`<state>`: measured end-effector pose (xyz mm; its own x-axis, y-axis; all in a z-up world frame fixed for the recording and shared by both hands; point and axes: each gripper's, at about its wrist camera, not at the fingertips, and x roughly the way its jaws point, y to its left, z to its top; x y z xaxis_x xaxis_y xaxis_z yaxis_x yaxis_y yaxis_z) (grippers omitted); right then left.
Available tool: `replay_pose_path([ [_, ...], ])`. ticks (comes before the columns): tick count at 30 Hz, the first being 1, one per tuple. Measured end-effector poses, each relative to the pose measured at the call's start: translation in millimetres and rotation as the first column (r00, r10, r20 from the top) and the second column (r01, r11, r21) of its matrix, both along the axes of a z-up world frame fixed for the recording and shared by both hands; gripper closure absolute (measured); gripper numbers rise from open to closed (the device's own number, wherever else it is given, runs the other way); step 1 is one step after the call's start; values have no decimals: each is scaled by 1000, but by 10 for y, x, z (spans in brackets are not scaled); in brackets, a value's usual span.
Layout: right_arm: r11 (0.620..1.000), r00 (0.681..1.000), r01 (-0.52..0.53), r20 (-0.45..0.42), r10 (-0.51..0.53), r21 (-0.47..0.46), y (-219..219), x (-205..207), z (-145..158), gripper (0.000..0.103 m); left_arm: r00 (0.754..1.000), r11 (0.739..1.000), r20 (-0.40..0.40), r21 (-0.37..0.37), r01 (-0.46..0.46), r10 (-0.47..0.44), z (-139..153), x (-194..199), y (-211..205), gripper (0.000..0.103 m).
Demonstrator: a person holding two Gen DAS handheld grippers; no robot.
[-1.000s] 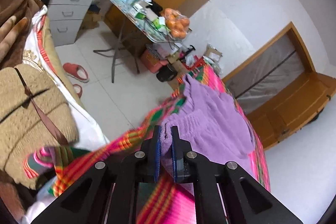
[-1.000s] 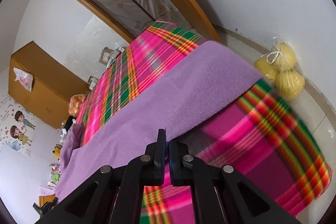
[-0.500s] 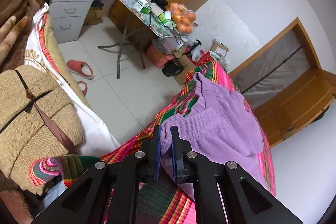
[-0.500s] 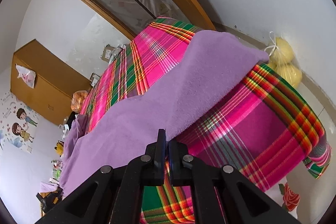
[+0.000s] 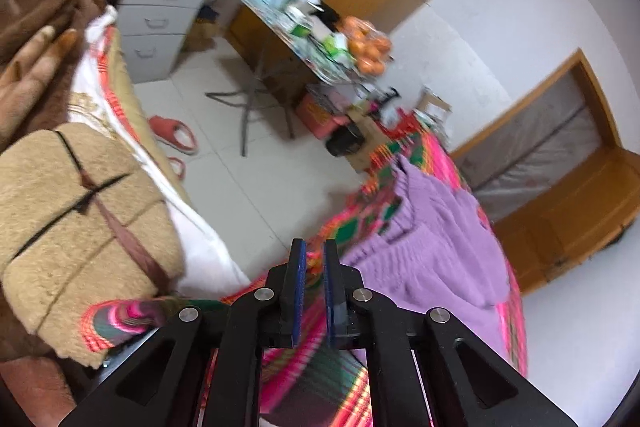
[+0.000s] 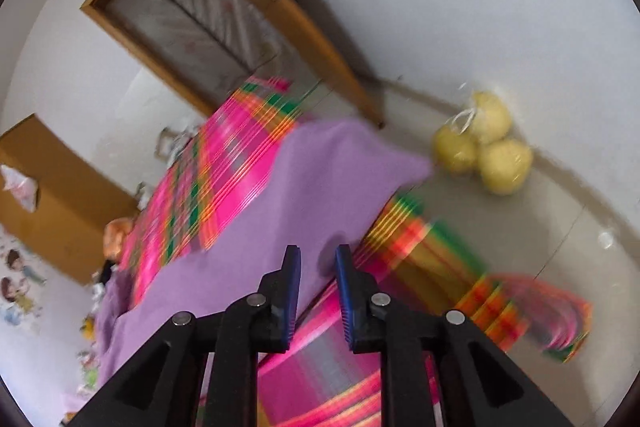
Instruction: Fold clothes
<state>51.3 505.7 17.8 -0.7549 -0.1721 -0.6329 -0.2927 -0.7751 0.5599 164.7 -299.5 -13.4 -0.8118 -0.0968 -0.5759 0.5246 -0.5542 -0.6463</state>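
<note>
The left gripper [image 5: 315, 251] is seen w/ its blue-padded jaws parted by a narrow gap; nothing is pinched between them. Only bright plaid shows through the gap. The ribbed waistband of the purple fleece garment [image 5: 432, 247] lies just right of the tips, apart from the pads as far as can be told; motion blur makes contact hard to judge. The garment is spread over the pink, green and orange plaid bedspread [image 5: 372, 211], running away from the gripper toward the far end of the bed.

The right gripper [image 6: 318, 253] is seen w/ jaws spread wider, approx. a finger-width of clear gap, also empty. Between and beyond its tips the same purple garment [image 6: 304, 187] is laid flat; its edge runs just under the right finger, w/ the plaid bedspread [image 6: 224, 179] exposed on both sides. Whether the fingertips touch the cloth cannot be told.

A folded tan knitted item w/ dark stripes and a brown strap [image 5: 80, 227] is seen at left in the left-wrist view, beside a person's hand [image 5: 36, 67] resting on brown fabric. A tied bag of yellow round fruit [image 6: 484, 151] sits on the floor by the wall, near the garment's far corner.
</note>
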Motion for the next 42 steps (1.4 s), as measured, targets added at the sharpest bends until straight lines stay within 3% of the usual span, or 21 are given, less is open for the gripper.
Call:
replay_pose_path([
  [3,998,998,61,9,-61,32,148,-66,42,79,997,997,-22,-41,70,-71,125,-117,221,96],
  [6,996,996,89,26,-89,5,289,-115,-19,75,980,975,-36,-110,192,-197,288,-333,603,96],
  [9,993,995,88,51,-84,-79,429,-197,-127,70,931,922,-28,-150,356,-364,359,-633,1075,95],
  [14,966,993,84,97,-62,-245,663,-360,-380,67,868,857,19,-149,493,-496,288,-958,1529,95],
  [16,950,994,79,92,-53,-302,704,-429,-473,66,858,848,38,-134,513,-513,237,-1002,1598,95],
  [20,953,997,82,23,-79,-293,714,-454,-442,97,855,846,62,-128,518,-515,199,-1037,1656,95],
  [21,957,996,84,7,-85,-277,711,-451,-410,100,857,847,64,-130,516,-512,206,-1041,1655,95],
  [29,961,980,162,-73,-183,-222,726,-36,-127,100,841,829,70,-140,541,-537,223,-1123,1753,95],
  [33,956,969,221,-64,-237,-191,789,196,-84,100,831,820,71,-139,555,-551,215,-1126,1774,95],
  [35,948,968,236,-38,-250,-211,862,221,-157,99,827,816,72,-139,562,-557,212,-1123,1786,95],
  [37,925,966,245,-3,-257,-291,950,191,-306,98,823,811,72,-139,568,-564,208,-1120,1798,95],
  [39,914,964,260,21,-267,-313,973,181,-379,87,819,807,73,-139,574,-570,205,-1116,1809,95],
  [42,918,963,260,13,-269,-298,914,167,-357,82,812,800,74,-139,583,-579,199,-1111,1827,95],
])
